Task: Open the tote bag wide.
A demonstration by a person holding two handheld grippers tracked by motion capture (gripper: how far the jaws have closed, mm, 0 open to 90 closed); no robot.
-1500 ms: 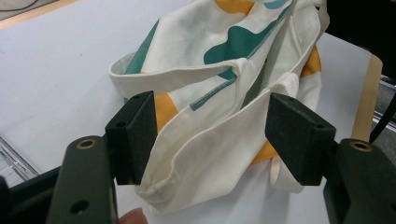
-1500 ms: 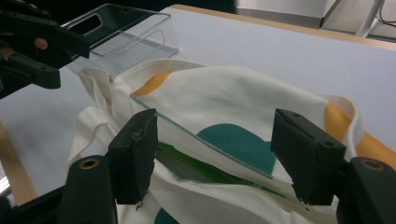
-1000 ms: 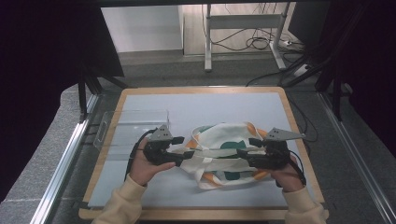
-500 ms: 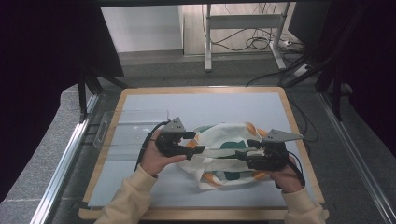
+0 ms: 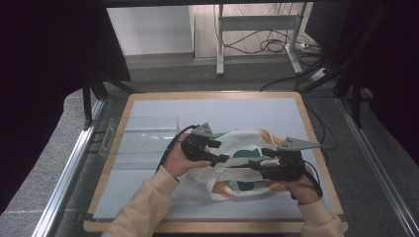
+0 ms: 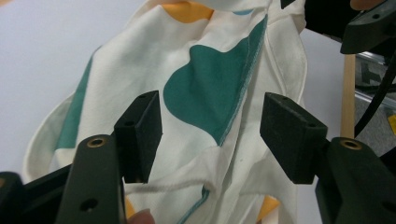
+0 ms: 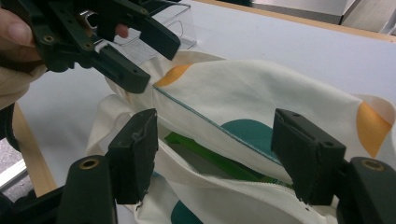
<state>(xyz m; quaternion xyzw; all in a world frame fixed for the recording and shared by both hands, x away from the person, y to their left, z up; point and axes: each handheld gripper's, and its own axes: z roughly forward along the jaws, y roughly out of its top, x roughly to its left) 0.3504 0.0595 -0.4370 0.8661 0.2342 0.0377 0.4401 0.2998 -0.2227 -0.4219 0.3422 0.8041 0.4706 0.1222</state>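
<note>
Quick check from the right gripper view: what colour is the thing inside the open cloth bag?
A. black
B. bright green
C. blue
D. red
B: in the right gripper view a bright green item lies inside the mouth of the cream cloth bag, under its teal-stitched edge.

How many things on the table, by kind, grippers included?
Cloth bag, cream with teal and orange patches: 1
Green item inside the bag: 1
Clear plastic box: 1
Grippers: 2, left gripper and right gripper
Total: 5
</note>
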